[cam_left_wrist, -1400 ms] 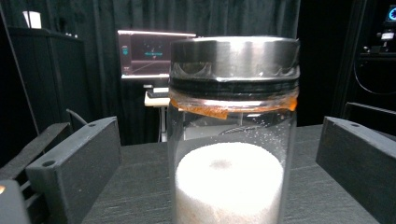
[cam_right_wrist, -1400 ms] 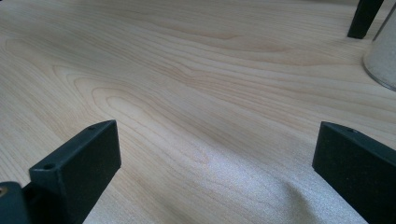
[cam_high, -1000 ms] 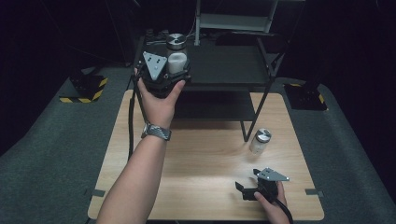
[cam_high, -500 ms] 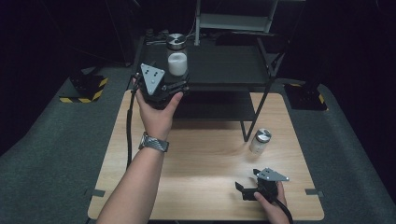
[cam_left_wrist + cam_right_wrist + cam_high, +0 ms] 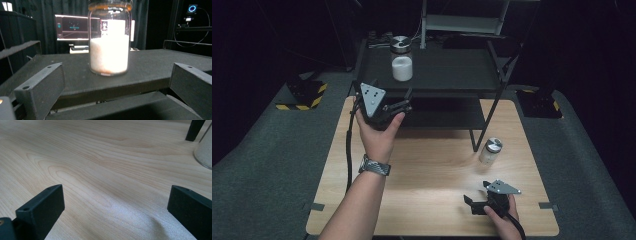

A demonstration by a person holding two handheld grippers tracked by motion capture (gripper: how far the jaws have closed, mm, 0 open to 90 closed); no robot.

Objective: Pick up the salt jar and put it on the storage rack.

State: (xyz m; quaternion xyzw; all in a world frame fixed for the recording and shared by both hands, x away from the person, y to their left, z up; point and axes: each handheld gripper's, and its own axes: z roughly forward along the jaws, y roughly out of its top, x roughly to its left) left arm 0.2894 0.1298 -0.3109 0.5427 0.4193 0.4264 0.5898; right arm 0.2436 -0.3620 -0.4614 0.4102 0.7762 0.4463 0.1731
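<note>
Overhead, a dark room with grey carpet (image 5: 257, 165) surrounds a light wooden table (image 5: 432, 175) whose twelve-o'clock edge carries a black two-tier metal shelf (image 5: 447, 70). On the shelf's top tier stands a clear glass jar (image 5: 401, 58) with a metal lid, about two-thirds full of white powder, while a smaller jar (image 5: 490, 150) of the same kind sits on the table at about three o'clock beside the shelf's leg. Compared with a second ago, the left gripper (image 5: 391, 106) has let go of the shelf jar and drawn back toward six o'clock, its jaws spread apart and empty, while the right gripper (image 5: 469, 203) rests at about five o'clock as before, jaws likewise wide apart.
</note>
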